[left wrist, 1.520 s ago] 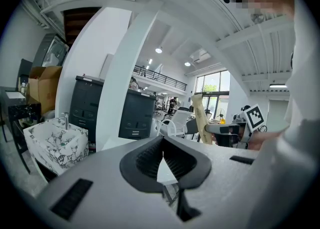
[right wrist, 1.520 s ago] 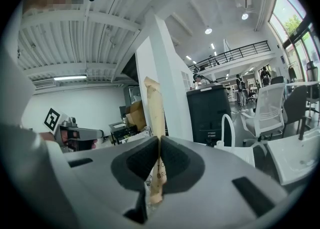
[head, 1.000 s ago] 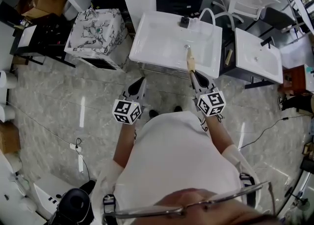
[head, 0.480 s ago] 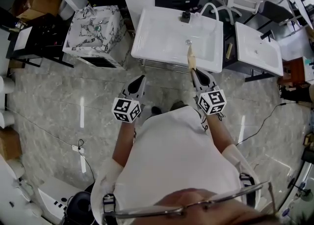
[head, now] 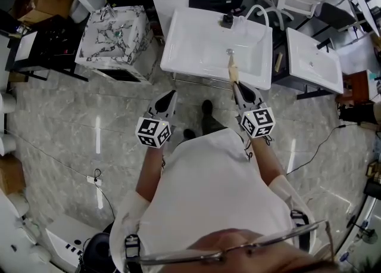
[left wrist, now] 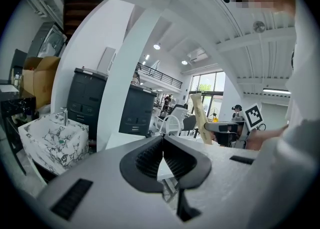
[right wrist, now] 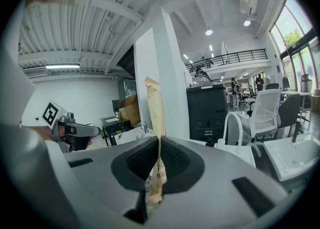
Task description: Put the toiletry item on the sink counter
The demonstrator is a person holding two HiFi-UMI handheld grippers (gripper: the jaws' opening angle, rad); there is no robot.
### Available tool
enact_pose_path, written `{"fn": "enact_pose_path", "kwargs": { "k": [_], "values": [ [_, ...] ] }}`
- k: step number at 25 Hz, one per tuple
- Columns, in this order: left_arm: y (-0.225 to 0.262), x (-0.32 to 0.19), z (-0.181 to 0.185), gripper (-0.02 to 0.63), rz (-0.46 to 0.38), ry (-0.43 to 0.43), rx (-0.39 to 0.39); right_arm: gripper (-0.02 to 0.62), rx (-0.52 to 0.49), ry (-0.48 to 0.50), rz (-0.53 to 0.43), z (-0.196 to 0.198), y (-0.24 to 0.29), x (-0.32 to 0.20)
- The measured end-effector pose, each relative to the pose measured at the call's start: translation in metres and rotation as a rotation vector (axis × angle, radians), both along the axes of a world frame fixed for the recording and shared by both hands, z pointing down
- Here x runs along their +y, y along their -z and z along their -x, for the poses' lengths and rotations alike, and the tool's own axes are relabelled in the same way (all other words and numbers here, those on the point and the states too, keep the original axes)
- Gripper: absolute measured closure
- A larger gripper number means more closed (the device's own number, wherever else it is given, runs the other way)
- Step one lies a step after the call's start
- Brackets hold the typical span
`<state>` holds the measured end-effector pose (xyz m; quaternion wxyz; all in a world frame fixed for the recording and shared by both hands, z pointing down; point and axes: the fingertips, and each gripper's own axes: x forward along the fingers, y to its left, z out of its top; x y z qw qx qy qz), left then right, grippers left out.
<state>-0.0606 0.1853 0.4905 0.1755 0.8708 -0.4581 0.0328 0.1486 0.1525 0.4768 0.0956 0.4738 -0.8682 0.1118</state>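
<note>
1. Your right tool (right wrist: 159, 145) is clamped on the toiletry packet (right wrist: 156, 118), a slim tan sleeve pinched flat near its lower end, with most of its length standing free above the jaws.
2. Your left tool (left wrist: 162, 149) has its jaws together on nothing. In the head view it hangs at about 9 o'clock of the right one, well apart from it.
3. In the head view the packet points to 12 o'clock from the right tool. Its far tip shows against the front part of the white sink (head: 178, 33), near the drain (head: 229, 51). It is in the air and not yet on the table.
4. Risk one: the hold is low on a thin, flat sleeve. A quick swing or tilt could let the long free end pivot in the pads or slide out.
5. Risk two: releasing where the tip now points would likely drop it into the basin. The flat table rim around the bowl is narrow, so a packet laid half over the edge may tip inward or off onto the floor (head: 71, 123).
6. Risk three: the faucet (head: 225, 22) stands at 12 o'clock on the back rim, and the raised tip could knock it if you reach that far.
7. The marbled sink (head: 113, 39) at 10 o'clock and the second white basin (head: 312, 63) at 2 o'clock are near enough to be taken for the target.
</note>
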Motion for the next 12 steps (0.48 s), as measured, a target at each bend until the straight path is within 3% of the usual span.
{"fn": "enact_pose_path", "kwargs": {
  "k": [12],
  "values": [
    [-0.010, -0.061, 0.007, 0.601, 0.023, 0.051, -0.008, 0.577, -0.017, 0.025, 0.025, 0.005, -0.015, -0.067]
  ]
}}
